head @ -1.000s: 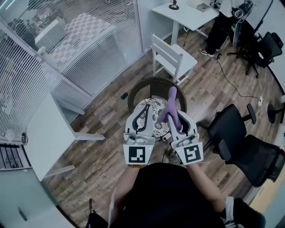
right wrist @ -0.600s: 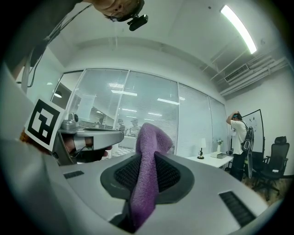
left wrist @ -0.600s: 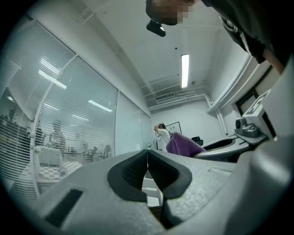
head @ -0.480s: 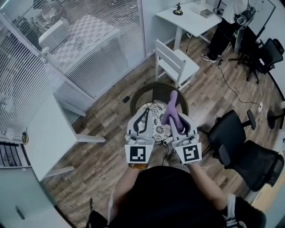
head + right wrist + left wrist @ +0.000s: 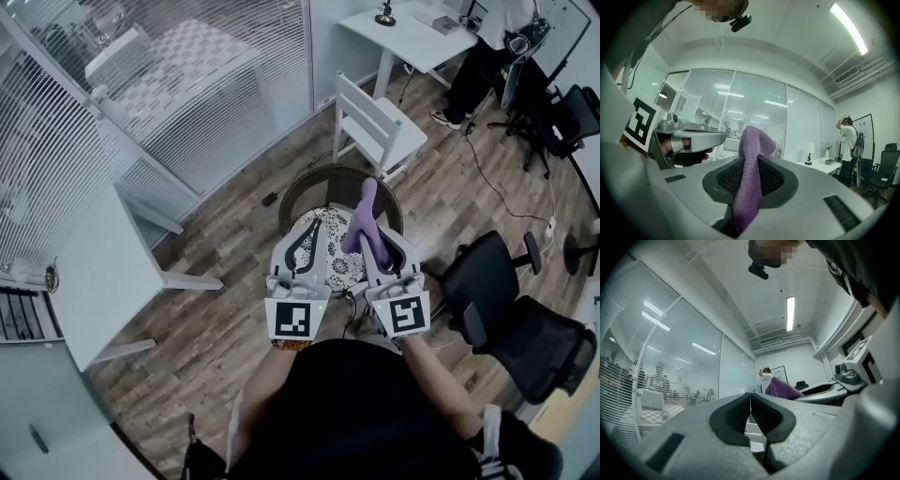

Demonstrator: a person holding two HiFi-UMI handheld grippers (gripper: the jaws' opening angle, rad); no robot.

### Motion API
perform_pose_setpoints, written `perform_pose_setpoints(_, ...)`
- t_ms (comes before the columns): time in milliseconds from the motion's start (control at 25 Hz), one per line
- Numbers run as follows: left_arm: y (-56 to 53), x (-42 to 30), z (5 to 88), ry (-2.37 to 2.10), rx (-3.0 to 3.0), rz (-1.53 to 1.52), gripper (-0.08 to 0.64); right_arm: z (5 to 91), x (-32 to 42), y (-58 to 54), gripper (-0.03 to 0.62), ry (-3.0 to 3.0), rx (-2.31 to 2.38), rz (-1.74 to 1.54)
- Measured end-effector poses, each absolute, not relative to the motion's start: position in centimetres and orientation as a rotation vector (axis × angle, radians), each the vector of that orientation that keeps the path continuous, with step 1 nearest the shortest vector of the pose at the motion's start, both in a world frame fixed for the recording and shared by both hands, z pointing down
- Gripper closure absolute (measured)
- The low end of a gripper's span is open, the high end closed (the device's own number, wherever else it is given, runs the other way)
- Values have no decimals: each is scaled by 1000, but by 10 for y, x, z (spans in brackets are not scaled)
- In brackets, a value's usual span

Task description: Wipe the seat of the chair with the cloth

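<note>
- My left gripper (image 5: 306, 231) is out in front of me, over the left half of the seat (image 5: 336, 267). Its fingers (image 5: 732, 416) are pressed together with nothing between them.
- My right gripper (image 5: 376, 244) is just beside the left one, over the right half of the seat. Its fingers (image 5: 776, 181) are clamped on the cloth (image 5: 365, 214).
- The cloth is purple. It runs up between the dark pads, and its loose end sticks out past the fingertips toward the chair's back edge. It is held up in the air, and I see no contact with the seat.
- The chair (image 5: 317, 178) is a round dark wicker one standing on the wooden floor (image 5: 225, 272). Its seat is a light cushion with a dark swirl pattern, and the gripper bodies cover most of its near edge.
- A white wooden chair (image 5: 377, 120) stands just beyond the wicker chair's back edge.
- A black office chair (image 5: 495, 286) is to the right, apart from the wicker chair.
- A white table (image 5: 98, 272) is to the left, well apart from it.
- A glass wall with blinds (image 5: 159, 84) runs along the far left of the floor.
</note>
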State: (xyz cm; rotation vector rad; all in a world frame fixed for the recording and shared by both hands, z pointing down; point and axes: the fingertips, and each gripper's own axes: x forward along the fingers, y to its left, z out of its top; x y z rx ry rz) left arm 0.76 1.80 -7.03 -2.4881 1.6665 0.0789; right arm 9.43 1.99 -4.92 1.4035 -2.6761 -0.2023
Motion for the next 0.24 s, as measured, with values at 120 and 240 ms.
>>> perform_pose_setpoints(120, 18, -5, -71, 1668, -2477, 95, 541, -49, 86, 20, 523, -2667, 1433, -208)
perform_pose_setpoints(240, 22, -21, -67, 1670, -2480, 93, 541, -42, 71, 25, 523, -2656, 1442, -179)
